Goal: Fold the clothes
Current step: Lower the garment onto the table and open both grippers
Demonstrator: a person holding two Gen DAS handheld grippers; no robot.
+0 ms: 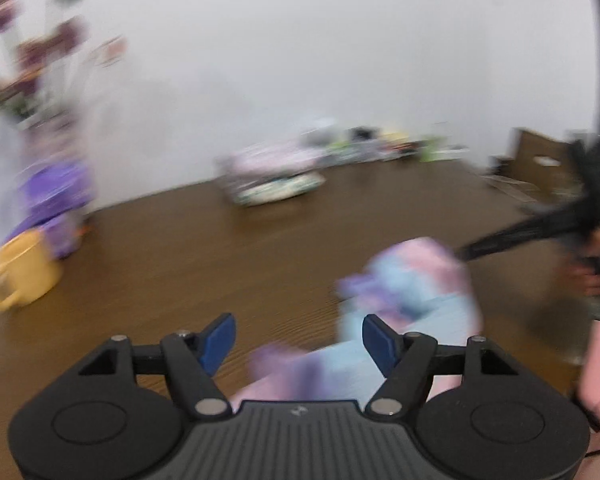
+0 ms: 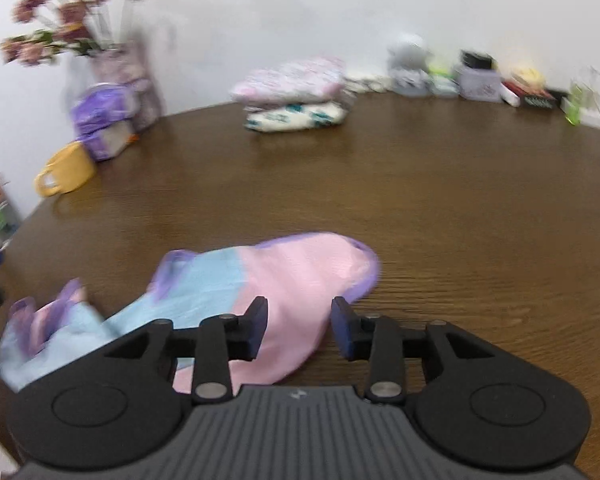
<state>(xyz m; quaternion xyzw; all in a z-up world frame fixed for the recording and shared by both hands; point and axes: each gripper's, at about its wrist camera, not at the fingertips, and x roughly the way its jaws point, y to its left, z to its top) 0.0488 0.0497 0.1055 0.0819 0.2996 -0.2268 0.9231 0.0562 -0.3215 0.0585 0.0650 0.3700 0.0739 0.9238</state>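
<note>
Lying crumpled near the table's (image 2: 440, 208) front edge, the pastel garment (image 2: 300, 280) awaits folding. Left gripper (image 1: 299, 340) and right gripper (image 2: 299, 328) hover over it, jaws apart, holding nothing. Next comes pinching two edges.

Both views are evenly and softly lit, with a bright white wall (image 1: 340, 40) and no hard glare. A dull sheen is seen on the brown table (image 2: 460, 220). Strong motion blur is spread over the left wrist view, strongest left of the wall's middle. The right wrist view is sharper, blurred mostly towards its edges. Straight lines are bent by the fisheye lens, and dark corners are left.
</note>
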